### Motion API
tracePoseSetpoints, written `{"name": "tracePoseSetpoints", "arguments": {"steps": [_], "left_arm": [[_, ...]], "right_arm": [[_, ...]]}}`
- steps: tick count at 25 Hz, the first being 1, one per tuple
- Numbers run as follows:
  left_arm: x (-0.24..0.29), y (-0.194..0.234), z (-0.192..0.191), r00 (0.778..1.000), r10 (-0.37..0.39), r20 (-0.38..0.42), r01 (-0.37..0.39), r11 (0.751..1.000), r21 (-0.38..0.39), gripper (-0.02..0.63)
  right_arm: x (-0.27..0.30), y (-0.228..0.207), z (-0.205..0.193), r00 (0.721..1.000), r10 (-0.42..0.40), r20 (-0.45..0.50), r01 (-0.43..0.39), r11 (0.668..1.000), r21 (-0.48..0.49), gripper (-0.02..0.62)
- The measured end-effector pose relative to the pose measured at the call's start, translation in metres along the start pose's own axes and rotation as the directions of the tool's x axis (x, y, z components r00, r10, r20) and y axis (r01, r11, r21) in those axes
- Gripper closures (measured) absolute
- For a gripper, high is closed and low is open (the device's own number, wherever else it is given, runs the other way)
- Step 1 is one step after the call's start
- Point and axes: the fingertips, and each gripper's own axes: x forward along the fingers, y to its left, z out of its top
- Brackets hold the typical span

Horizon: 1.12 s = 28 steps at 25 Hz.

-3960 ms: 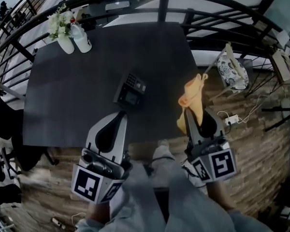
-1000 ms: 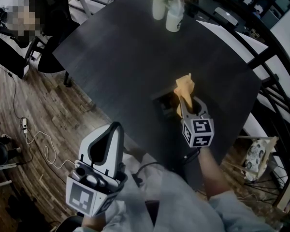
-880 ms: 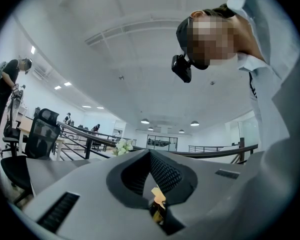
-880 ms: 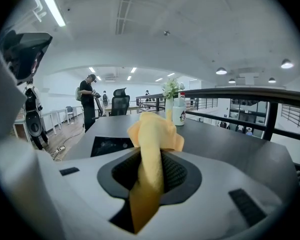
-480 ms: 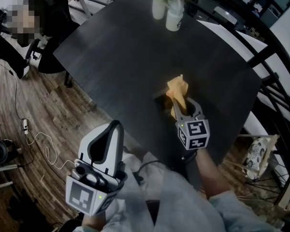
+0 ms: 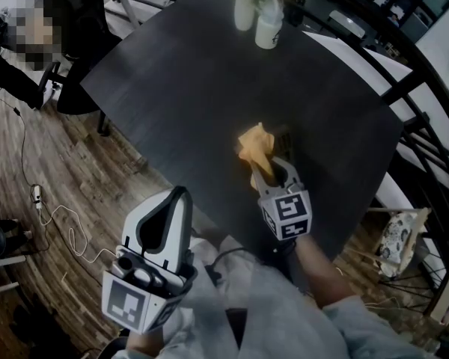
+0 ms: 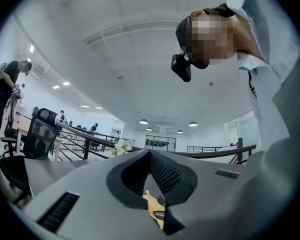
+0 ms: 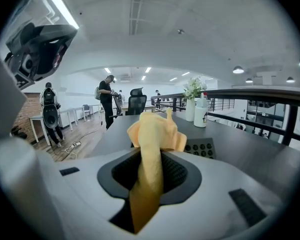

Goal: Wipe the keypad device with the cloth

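My right gripper [image 6: 266, 164] is shut on an orange cloth [image 6: 254, 145], whose bunched end is pressed down on the keypad device [image 6: 286, 136] near the front edge of the dark table [image 6: 187, 73]. The cloth covers most of the device; only a dark strip shows at its right. In the right gripper view the cloth [image 8: 152, 134] runs through the shut jaws, and rows of round keys of the keypad device [image 8: 201, 148] show just to its right. My left gripper [image 6: 181, 195] is shut with nothing in it, held off the table over the wooden floor.
A vase of flowers [image 6: 243, 4] and a white bottle [image 6: 270, 28] stand at the table's far edge. A black railing [image 6: 426, 81] runs along the right. An office chair [image 6: 86, 28] and a seated person are at the upper left. A cable [image 6: 56, 215] lies on the floor.
Four seconds ago the cloth hung in the right gripper off the table's edge. Over the last second the right gripper has dragged the cloth leftward across the device. The left gripper has stayed put.
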Motion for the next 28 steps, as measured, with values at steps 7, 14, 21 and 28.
{"name": "tracePoseSetpoints", "arguments": {"steps": [7, 14, 21, 28], "left_arm": [[0.001, -0.001, -0.007, 1.0, -0.006, -0.021, 0.006, 1.0, 0.0, 0.594], [0.004, 0.0, -0.004, 1.0, -0.009, -0.012, 0.008, 1.0, -0.01, 0.592], [0.006, 0.001, -0.005, 1.0, -0.005, -0.016, 0.005, 1.0, -0.013, 0.594], [0.008, -0.002, -0.004, 1.0, -0.011, -0.019, 0.011, 1.0, -0.022, 0.592]], "right_arm": [[-0.001, 0.011, -0.008, 0.999, 0.035, -0.007, -0.035, 0.999, -0.007, 0.495], [-0.004, 0.031, -0.015, 0.996, 0.083, -0.023, -0.083, 0.996, -0.025, 0.495], [-0.009, 0.044, -0.029, 0.994, 0.1, -0.052, -0.102, 0.994, -0.036, 0.495], [-0.013, 0.025, -0.033, 0.996, 0.059, -0.061, -0.063, 0.996, -0.06, 0.495]]}}
